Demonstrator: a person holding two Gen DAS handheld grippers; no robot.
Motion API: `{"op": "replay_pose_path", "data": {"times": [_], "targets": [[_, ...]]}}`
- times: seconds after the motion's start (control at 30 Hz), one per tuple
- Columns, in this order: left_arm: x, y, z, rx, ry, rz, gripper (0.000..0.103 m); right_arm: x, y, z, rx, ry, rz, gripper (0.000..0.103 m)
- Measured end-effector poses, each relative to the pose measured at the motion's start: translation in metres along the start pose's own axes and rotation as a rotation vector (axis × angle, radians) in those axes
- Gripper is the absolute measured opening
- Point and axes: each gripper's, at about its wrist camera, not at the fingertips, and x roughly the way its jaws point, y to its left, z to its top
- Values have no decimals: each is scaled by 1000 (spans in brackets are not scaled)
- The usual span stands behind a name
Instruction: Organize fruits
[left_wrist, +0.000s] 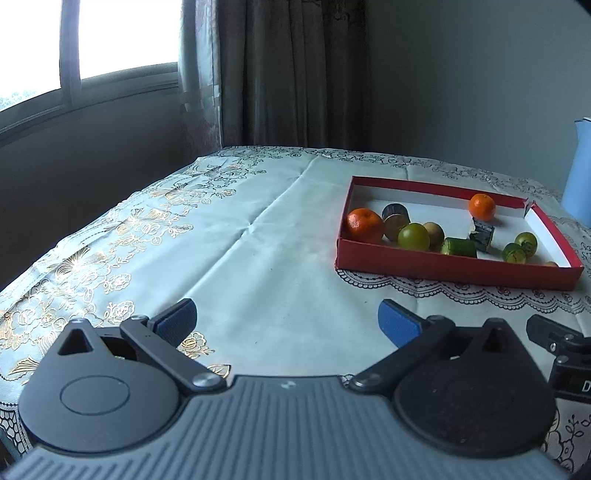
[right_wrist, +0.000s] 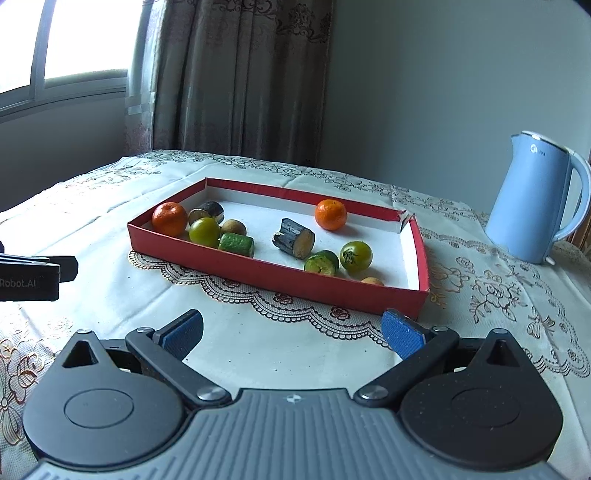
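Observation:
A shallow red box (right_wrist: 280, 275) with a white inside stands on the table, also in the left wrist view (left_wrist: 454, 266). It holds two oranges (right_wrist: 170, 218) (right_wrist: 331, 214), two green tomatoes (right_wrist: 204, 232) (right_wrist: 355, 255), green cucumber pieces (right_wrist: 236, 244), dark sugarcane pieces (right_wrist: 294, 238) and small brown fruits (right_wrist: 233, 227). My left gripper (left_wrist: 288, 325) is open and empty over bare cloth, left of the box. My right gripper (right_wrist: 293, 332) is open and empty just in front of the box's near wall.
A light blue kettle (right_wrist: 535, 195) stands at the table's right. A lace doily (right_wrist: 295, 310) lies under the box. The floral tablecloth (left_wrist: 240, 229) covers the table. Curtains and a window are behind. The left gripper's body (right_wrist: 29, 275) shows at the right wrist view's left edge.

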Motion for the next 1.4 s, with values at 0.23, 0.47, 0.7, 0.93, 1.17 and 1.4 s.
{"op": "replay_pose_path", "data": {"times": [0.23,0.47,0.7,0.93,1.17,1.4], "targets": [[9,-3,-1,4,21,-9,103,11,0,-2,31,29,-12,103],[19,-8,-4,6,43,-22,103,19,0,-3,57,58,-29,103],[23,-7,-4,3,59,-28,103,22,-1,-4,62,67,-28,103],[23,-2,-2,-24,75,-23,103,23,-1,-4,60,69,-25,103],[20,0,-2,-24,55,-20,103,22,0,-4,61,67,-24,103],[17,-5,-4,15,30,-4,103,22,0,-4,57,66,-22,103]]}}
